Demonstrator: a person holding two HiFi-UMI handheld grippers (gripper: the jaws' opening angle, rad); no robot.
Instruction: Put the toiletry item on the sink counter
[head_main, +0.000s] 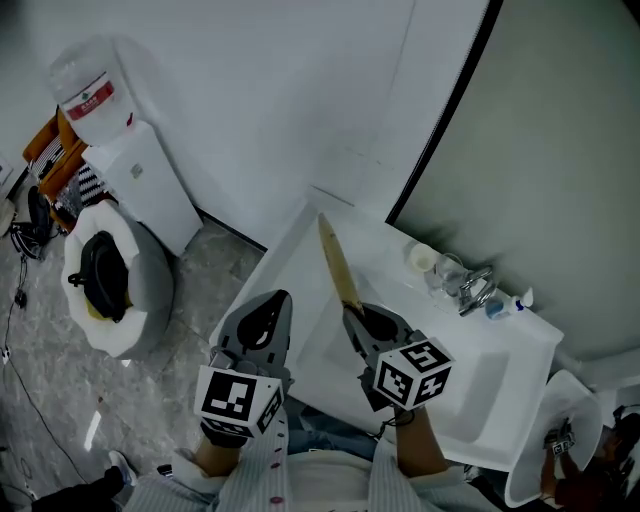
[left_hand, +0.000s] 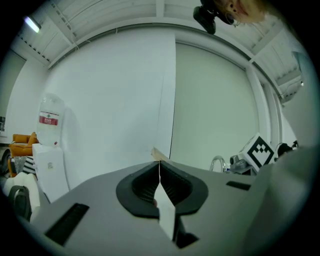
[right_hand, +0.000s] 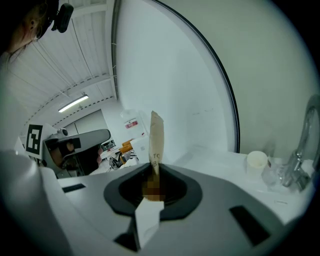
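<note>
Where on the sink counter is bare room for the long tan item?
The back strip of the counter, between the wall corner and the white cup, looks bare. Near the faucet it is crowded: the cup, a clear glass and a blue-capped item stand close together.

Left gripper (left_hand: 160, 169) front and centre, jaws pressed together along a thin line, nothing between the pads. Just over the tips pokes a tan strip (left_hand: 158, 153), only its end showing. Behind it, a white wall meets a greenish panel at a dark vertical seam (left_hand: 173, 100). Far left, a water dispenser (left_hand: 50, 172) carries its bottle (left_hand: 50, 117), red label on it, and an orange chair (left_hand: 22, 139) sits at the edge. Over on the right a faucet (left_hand: 217, 163) curves up, with a marker cube (left_hand: 260, 151) near it. Up top, a head-mounted camera (left_hand: 210, 17).
</note>
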